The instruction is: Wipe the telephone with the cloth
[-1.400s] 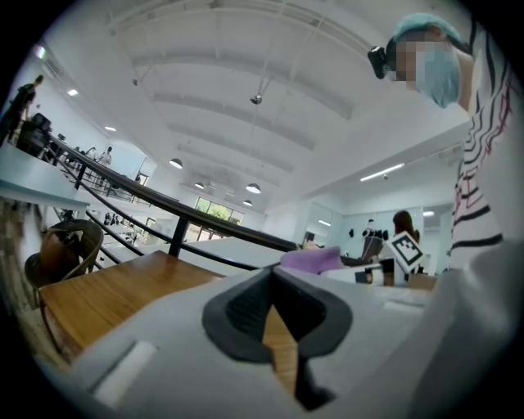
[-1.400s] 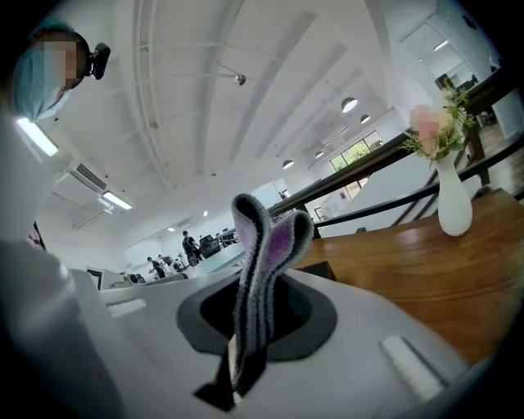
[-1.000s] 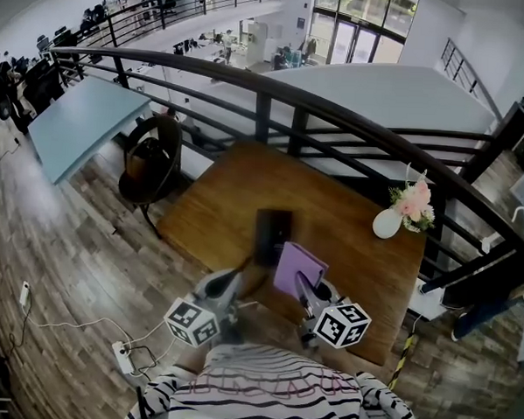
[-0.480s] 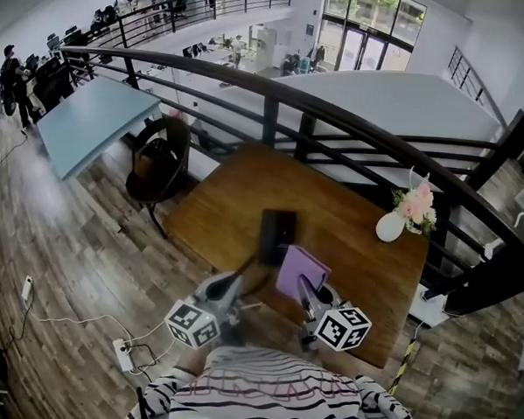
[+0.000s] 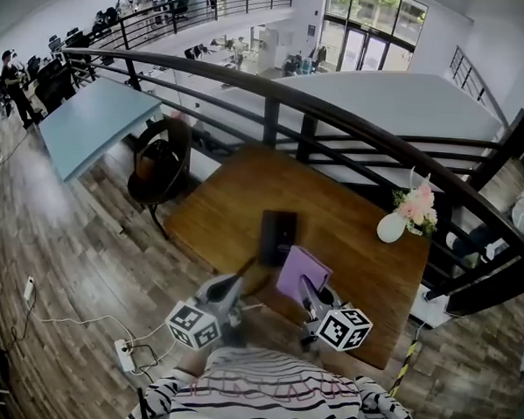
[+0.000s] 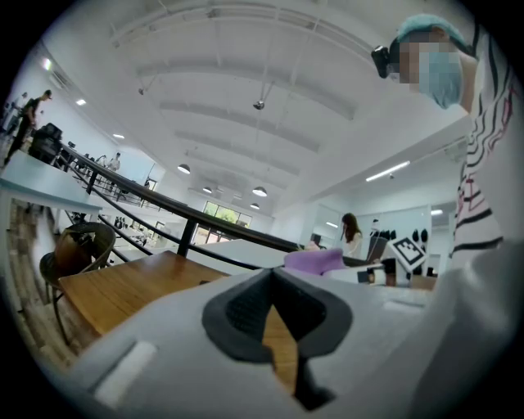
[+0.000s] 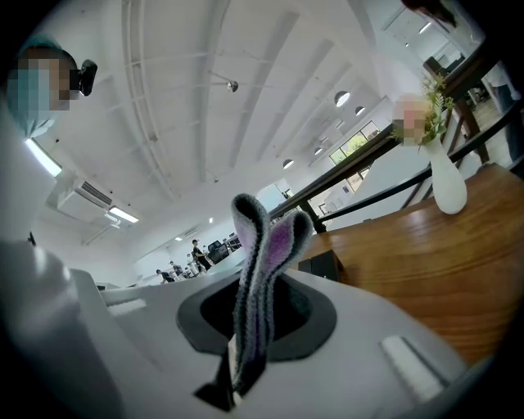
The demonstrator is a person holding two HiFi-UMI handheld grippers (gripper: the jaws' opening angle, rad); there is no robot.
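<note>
In the head view the flat black rectangular telephone point(image 5: 277, 236) is lying on the brown wooden table point(image 5: 356, 244), purple fabric cloth point(image 5: 301, 272) just beside it; in the left gripper view the left gripper point(image 6: 273, 277) is sitting clenched, empty; in the right gripper view the right gripper point(image 7: 260, 282) is pinching that cloth.

Bright, even light from tall windows point(image 5: 364, 8) and ceiling lamps point(image 6: 259, 191); heavy fisheye bending, dark corners, nearest parts blurred.

Left gripper point(image 5: 242, 271) at near left, jaws together with nothing between, tips angled far-right, right gripper point(image 5: 305, 285) at near right, jaws clamped on the cloth point(image 7: 260, 270)
</note>
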